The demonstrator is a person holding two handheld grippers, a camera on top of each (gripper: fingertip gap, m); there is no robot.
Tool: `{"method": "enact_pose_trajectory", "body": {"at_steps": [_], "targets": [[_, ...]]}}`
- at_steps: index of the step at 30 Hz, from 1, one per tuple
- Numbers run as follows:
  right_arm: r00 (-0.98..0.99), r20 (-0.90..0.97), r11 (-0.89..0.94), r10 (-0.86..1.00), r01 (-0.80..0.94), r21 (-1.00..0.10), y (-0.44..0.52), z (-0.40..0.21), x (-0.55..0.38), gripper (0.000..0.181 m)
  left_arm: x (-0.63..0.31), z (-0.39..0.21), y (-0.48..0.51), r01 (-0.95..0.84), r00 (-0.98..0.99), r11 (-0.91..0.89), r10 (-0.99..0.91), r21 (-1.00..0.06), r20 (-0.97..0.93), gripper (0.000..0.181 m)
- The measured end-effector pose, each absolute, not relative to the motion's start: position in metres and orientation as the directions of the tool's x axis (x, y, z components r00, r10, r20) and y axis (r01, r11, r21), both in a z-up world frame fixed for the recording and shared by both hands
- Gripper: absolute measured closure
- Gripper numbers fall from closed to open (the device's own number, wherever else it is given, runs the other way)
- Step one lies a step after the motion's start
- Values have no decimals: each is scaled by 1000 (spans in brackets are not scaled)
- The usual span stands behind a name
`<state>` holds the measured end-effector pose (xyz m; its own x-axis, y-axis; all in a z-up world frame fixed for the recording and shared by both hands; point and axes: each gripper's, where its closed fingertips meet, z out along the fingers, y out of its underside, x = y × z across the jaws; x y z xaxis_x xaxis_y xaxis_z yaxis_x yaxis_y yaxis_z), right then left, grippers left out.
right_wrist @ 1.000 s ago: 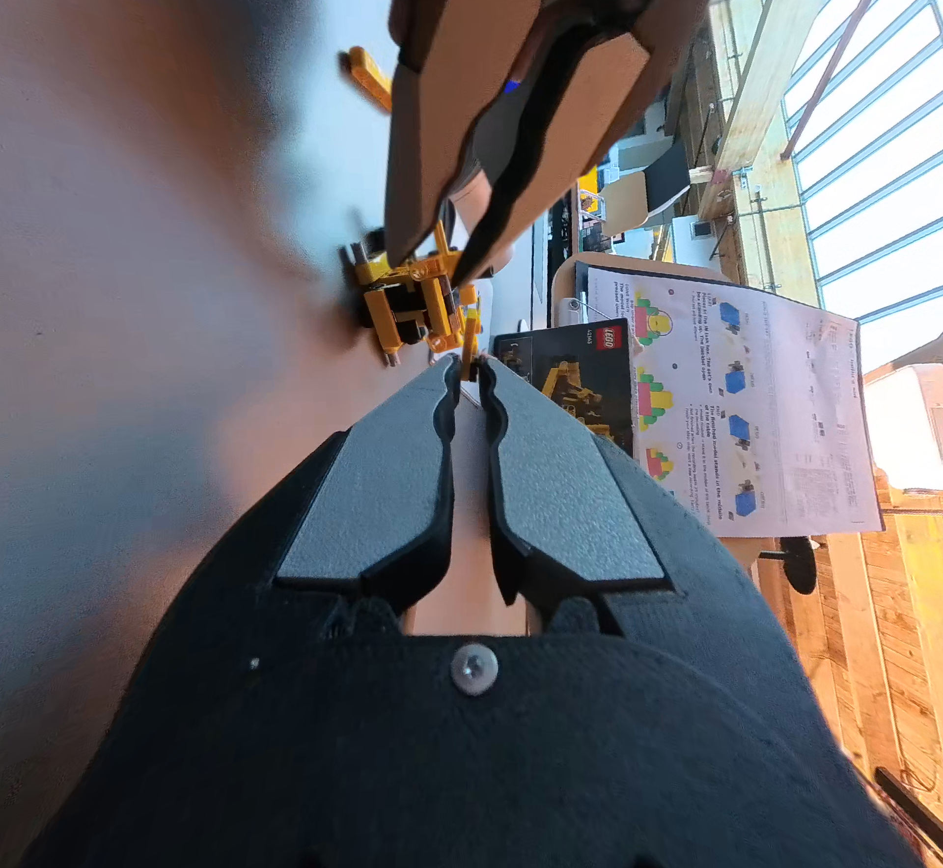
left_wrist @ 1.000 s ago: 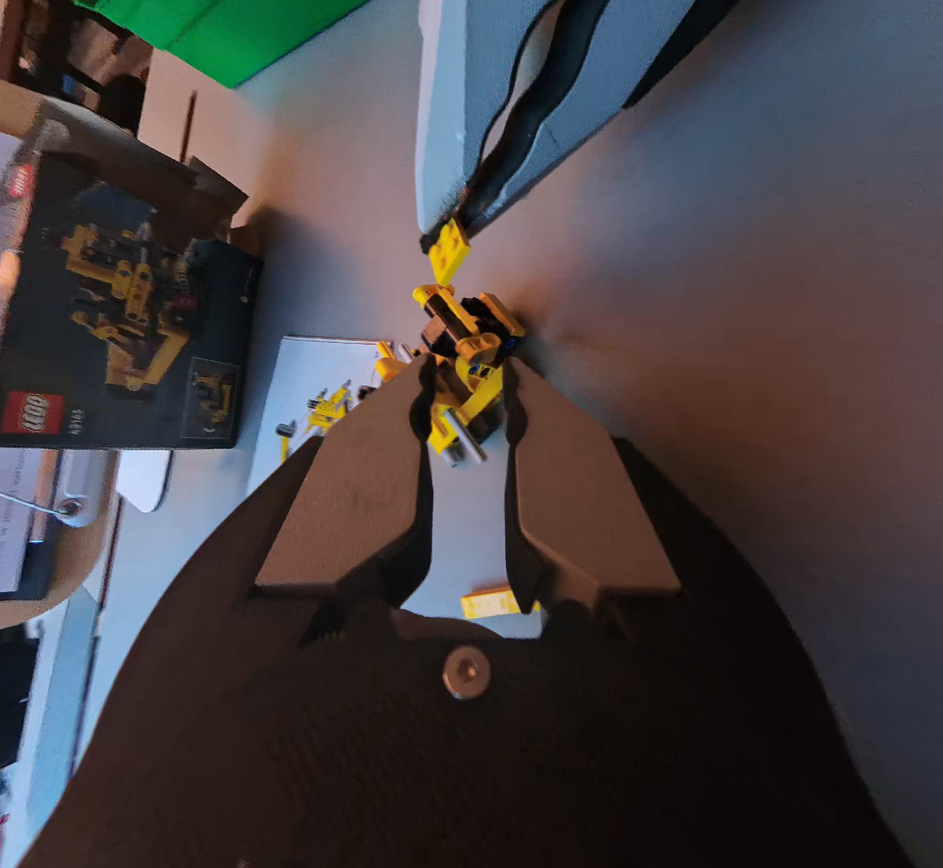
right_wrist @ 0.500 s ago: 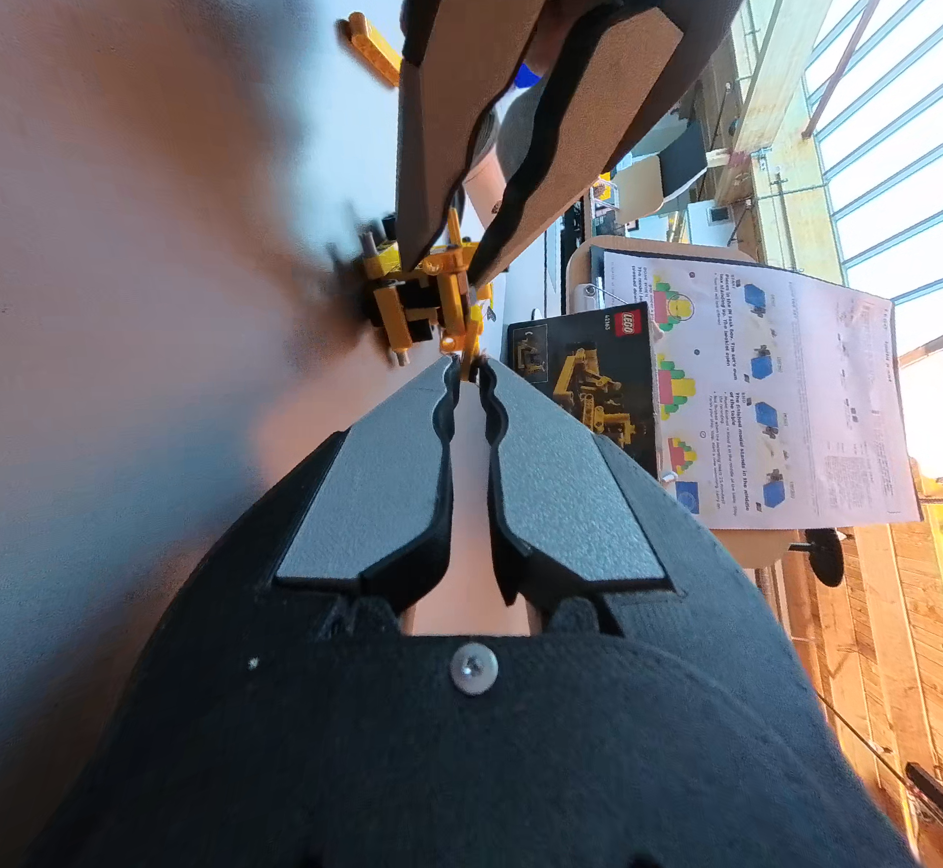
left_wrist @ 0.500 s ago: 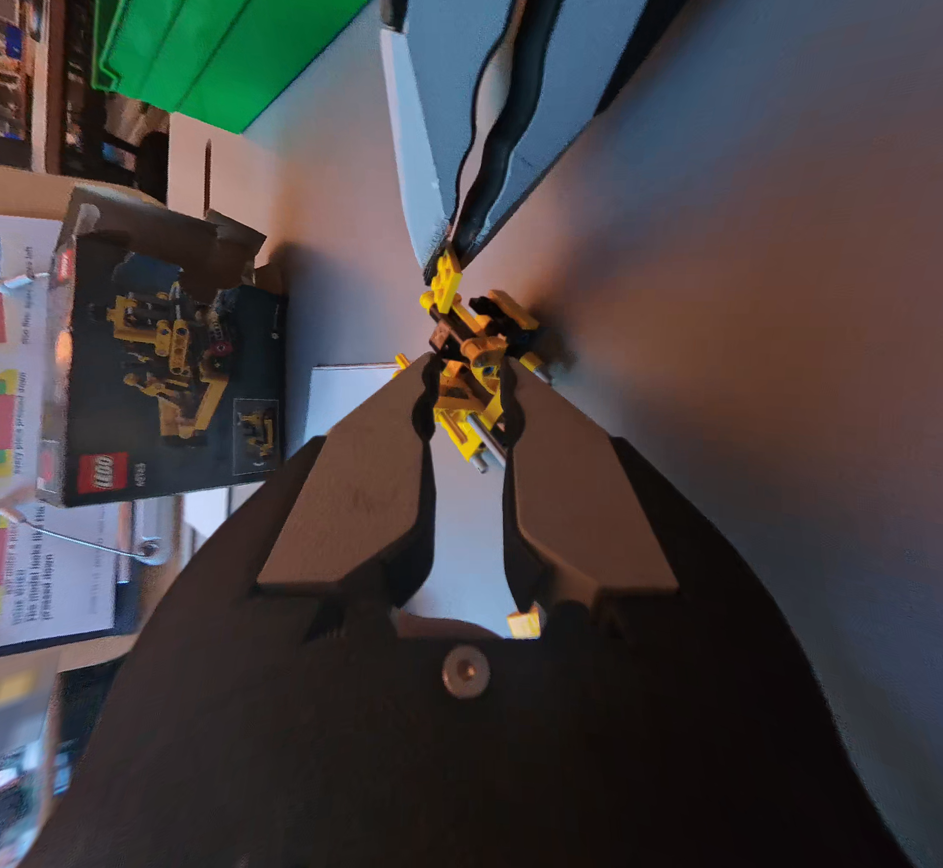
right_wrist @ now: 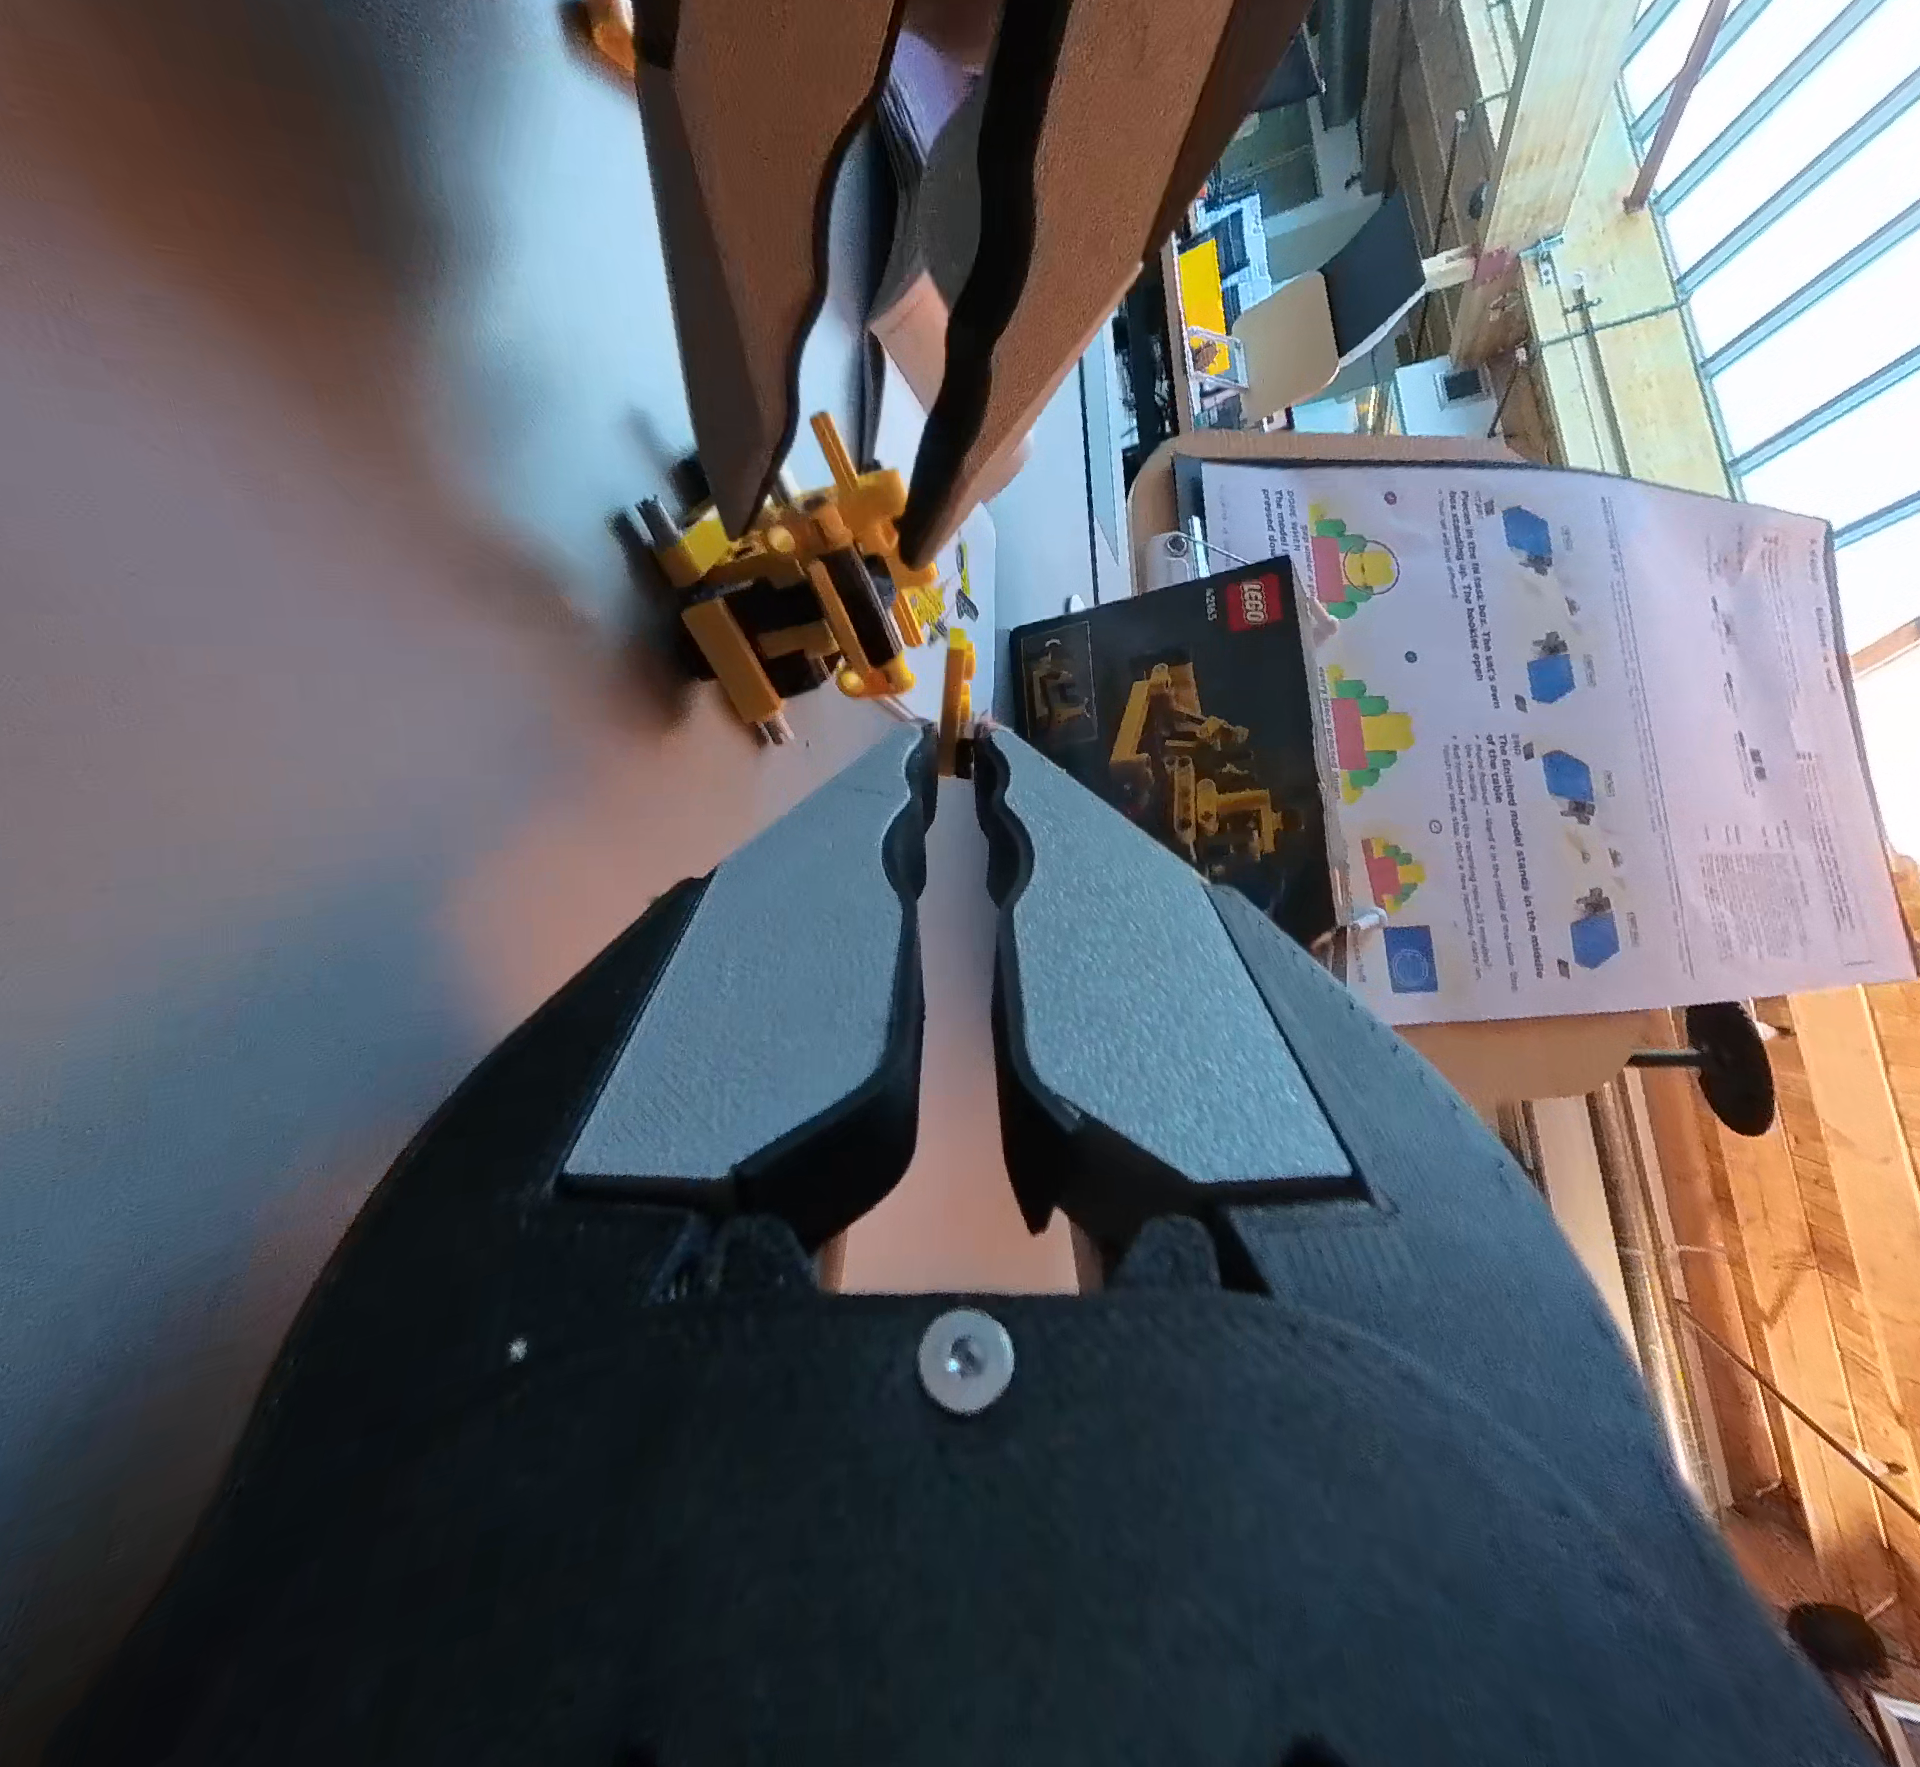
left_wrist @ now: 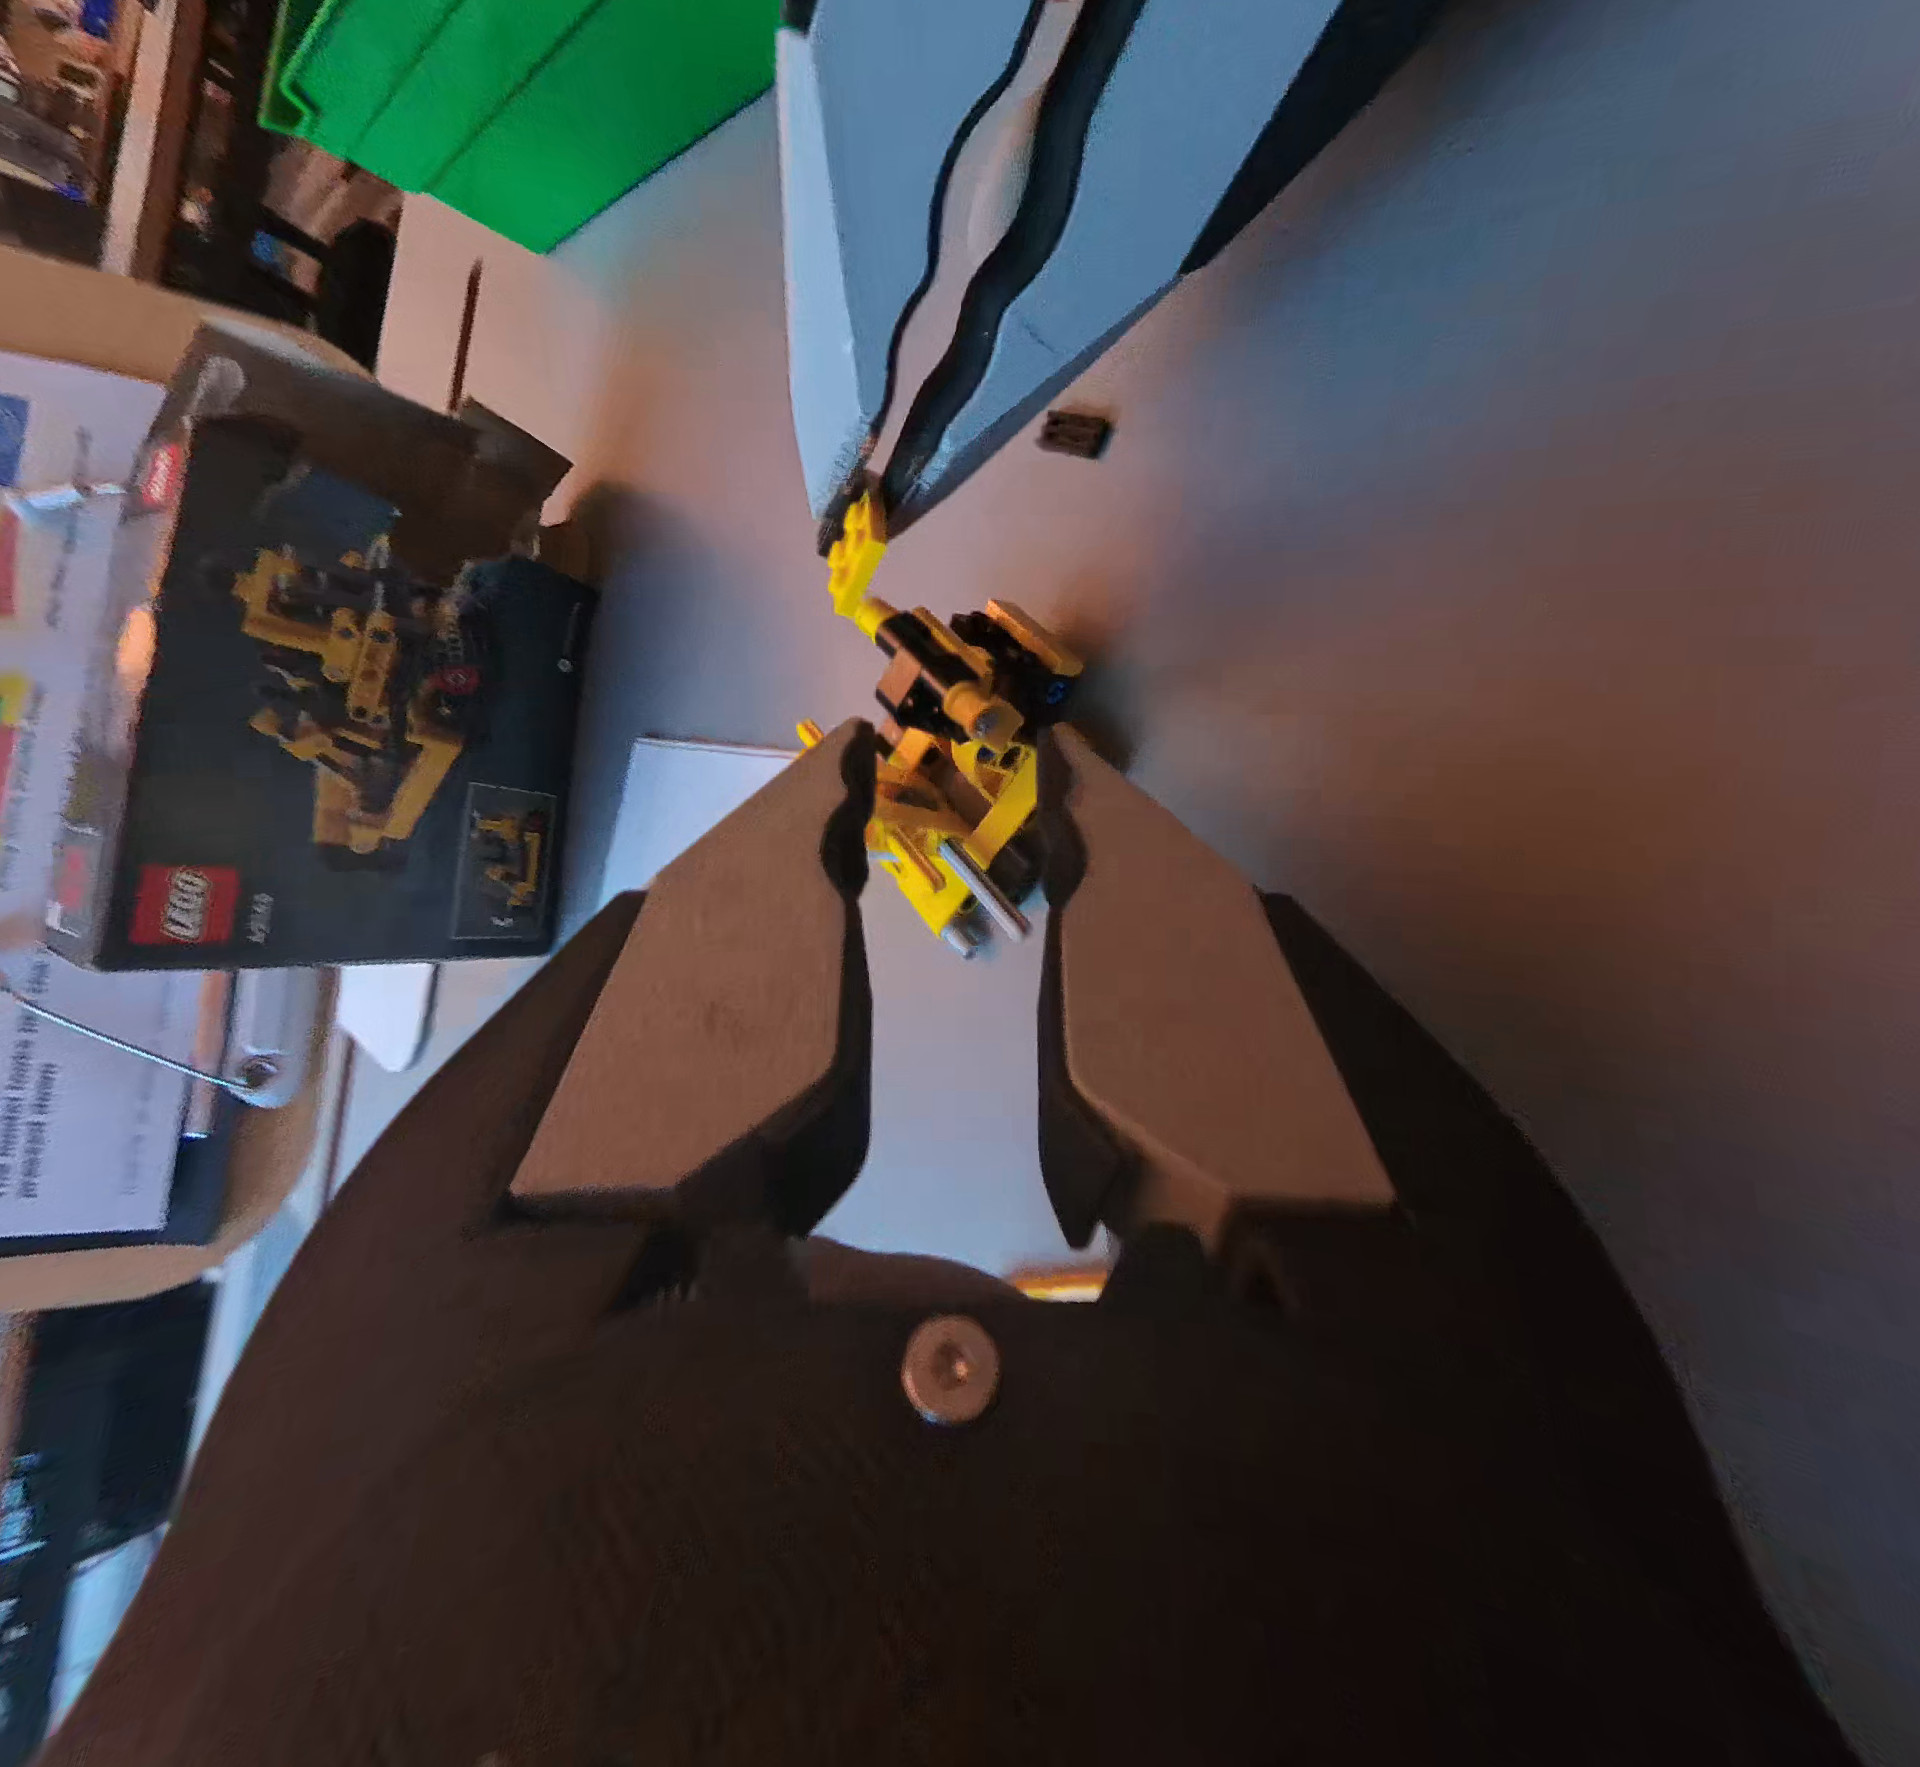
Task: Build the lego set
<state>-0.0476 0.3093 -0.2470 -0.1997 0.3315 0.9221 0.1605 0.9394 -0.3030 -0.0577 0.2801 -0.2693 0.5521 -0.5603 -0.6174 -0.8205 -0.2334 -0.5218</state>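
My left gripper (left_wrist: 951,761) is shut on the yellow and black lego model (left_wrist: 956,720), which it holds just above the grey table (left_wrist: 1558,782). My right gripper (right_wrist: 956,751) is shut on a small yellow piece (right_wrist: 956,683) and holds it close to the model's end (right_wrist: 790,605). In the left wrist view the right gripper (left_wrist: 868,496) comes in from above with the yellow piece (left_wrist: 857,548) at its tips, almost touching a yellow arm of the model. In the right wrist view the left gripper (right_wrist: 831,538) reaches down onto the model.
The black lego box (left_wrist: 343,709) stands to the left, with a white booklet (left_wrist: 696,792) beside it and green bins (left_wrist: 520,24) behind. A small black piece (left_wrist: 1075,432) and a yellow piece (right_wrist: 608,18) lie on the table. A printed sheet (right_wrist: 1558,730) stands behind the box. The tips of one gripper are about 4 centimeters away from the tips of the other.
The right gripper brought the yellow piece up against the model, then drew back a little. The left gripper shifted and turned the model slightly.
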Motion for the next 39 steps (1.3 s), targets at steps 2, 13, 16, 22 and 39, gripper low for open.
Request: {"method": "enact_pose_trajectory", "body": {"at_steps": [2, 13, 16, 22, 39], "targets": [[-194, 923, 938, 332, 171, -301, 314, -246, -45, 178, -56, -266, 285, -843, 521, -216, -555, -492, -649, 154], [-308, 896, 930, 321, 281, -237, 346, -271, -34, 176, -49, -265, 286, -856, 486, -212, -639, -471, -596, 155], [-346, 892, 937, 290, 290, -193, 349, -280, -33, 176, -51, -267, 289, -856, 491, -231, -645, -463, -585, 156], [-392, 858, 926, 332, 310, -216, 349, -289, -29, 176, -53, -268, 292, -847, 508, -245, -630, -471, -587, 158], [-377, 338, 479, 863, 395, -783, 298, -272, -57, 126, -51, -266, 292, -641, 714, -316, -581, -700, -392, 175]]}}
